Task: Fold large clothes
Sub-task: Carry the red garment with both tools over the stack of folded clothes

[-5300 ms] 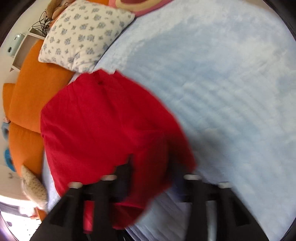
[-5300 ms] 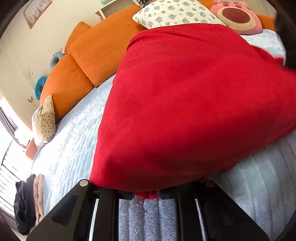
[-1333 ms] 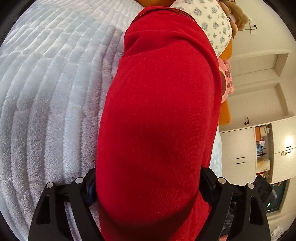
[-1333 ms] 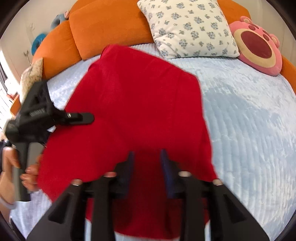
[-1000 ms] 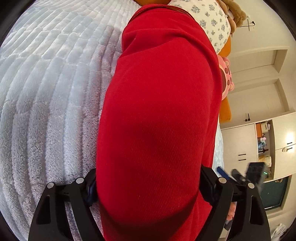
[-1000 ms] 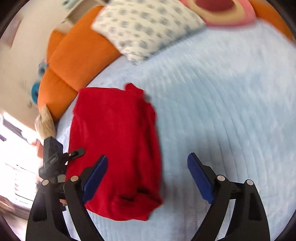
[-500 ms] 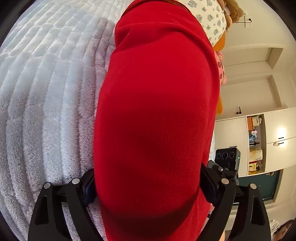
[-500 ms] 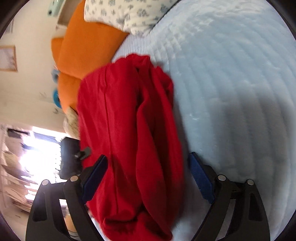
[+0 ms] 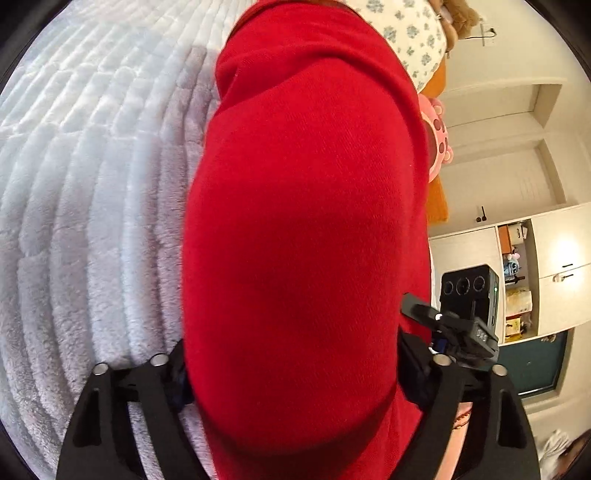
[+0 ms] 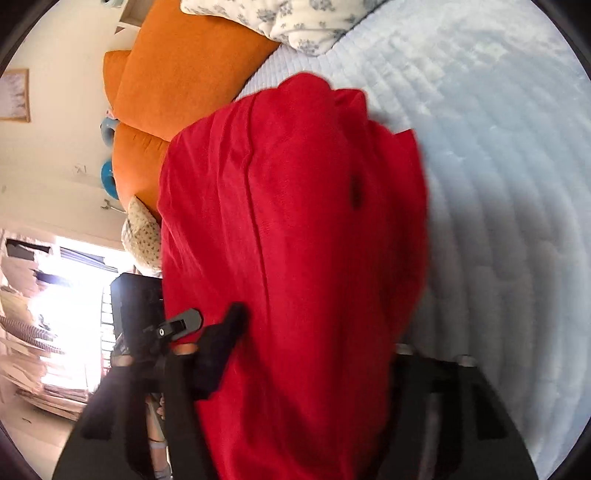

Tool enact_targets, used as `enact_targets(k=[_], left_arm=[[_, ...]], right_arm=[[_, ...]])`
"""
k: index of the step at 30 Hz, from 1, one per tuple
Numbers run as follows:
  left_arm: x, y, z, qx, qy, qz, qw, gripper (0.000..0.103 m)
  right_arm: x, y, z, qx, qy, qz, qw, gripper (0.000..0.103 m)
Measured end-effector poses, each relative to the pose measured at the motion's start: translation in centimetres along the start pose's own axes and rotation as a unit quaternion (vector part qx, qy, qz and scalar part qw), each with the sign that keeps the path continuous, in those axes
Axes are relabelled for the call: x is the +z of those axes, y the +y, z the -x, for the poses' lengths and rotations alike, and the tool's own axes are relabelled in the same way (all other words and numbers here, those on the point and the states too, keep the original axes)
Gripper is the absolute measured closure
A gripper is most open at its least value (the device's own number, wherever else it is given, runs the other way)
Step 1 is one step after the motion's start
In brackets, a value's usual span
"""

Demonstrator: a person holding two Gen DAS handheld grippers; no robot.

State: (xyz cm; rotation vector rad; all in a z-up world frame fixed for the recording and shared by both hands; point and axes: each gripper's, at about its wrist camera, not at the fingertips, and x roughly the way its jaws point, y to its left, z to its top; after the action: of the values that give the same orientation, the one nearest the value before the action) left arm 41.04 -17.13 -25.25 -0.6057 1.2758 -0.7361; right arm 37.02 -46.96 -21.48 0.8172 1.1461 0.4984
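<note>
Between both grippers now, red garment (image 9: 303,229)

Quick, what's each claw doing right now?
Left gripper: jaws wide, closed on the folded red garment.
Right gripper: just been closing around the garment; grip cannot be told.

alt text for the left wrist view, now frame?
A folded red garment fills the middle of the left wrist view, lying on a pale fluffy bedspread with its near end bulging between the left gripper's wide-set black fingers. The right gripper reaches in at the garment's right edge, with a floral pillow and cupboards behind.
</note>
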Motion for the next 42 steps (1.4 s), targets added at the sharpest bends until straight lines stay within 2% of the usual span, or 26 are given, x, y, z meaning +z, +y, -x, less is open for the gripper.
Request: enact_targets(k=[2,6,9,14,21,25,29,35,40,42], left_arm=[[-0.3,-0.2,0.0,0.012,-0.013,-0.004,0.9998,0.025],[-1.0,-2.7,0.8,0.063,-0.030,-0.029,0.9971,0.043],[-1.2,-4.2,1.6,0.078,-0.038,-0.039,0.9955,0.049],[-2.3,-5.7,4.7,0.086,-0.048,-0.058,0.9935,0.052],[-5.7,-5.0,13.5,0.117,-0.075,-0.069,0.9879,0.052],[-8.0,-4.0,17.8,0.135,-0.100,-0.058,0.9841,0.052],[-10.8,-2.3,23.1,0.154,-0.124,-0.052,0.9789,0.052],[-14.8,0.5,34.4,0.170,-0.174,-0.032,0.9695,0.052],[-19.1,3.8,46.3,0.203,-0.221,-0.002,0.9538,0.052],[-21.1,5.5,51.1,0.222,-0.241,0.015,0.9447,0.052]], right_arm=[[-0.5,-0.2,0.1,0.003,-0.013,-0.003,1.000,0.060],[-0.6,1.1,0.0,-0.022,-0.026,0.009,0.999,0.069],[-1.0,2.6,0.3,-0.034,-0.033,0.014,0.999,0.075],[-2.4,5.4,0.5,-0.022,-0.038,0.029,0.999,0.078],[-5.2,12.0,-1.1,-0.010,-0.020,0.074,0.997,0.078],[-7.2,16.3,-3.6,-0.008,-0.008,0.099,0.995,0.078],[-9.8,21.2,-6.9,0.001,0.010,0.126,0.992,0.078],[-13.5,30.9,-11.9,0.027,0.032,0.176,0.983,0.078],[-17.7,40.8,-18.4,0.066,0.071,0.219,0.971,0.078],[-20.0,44.8,-21.8,0.082,0.089,0.237,0.964,0.078]])
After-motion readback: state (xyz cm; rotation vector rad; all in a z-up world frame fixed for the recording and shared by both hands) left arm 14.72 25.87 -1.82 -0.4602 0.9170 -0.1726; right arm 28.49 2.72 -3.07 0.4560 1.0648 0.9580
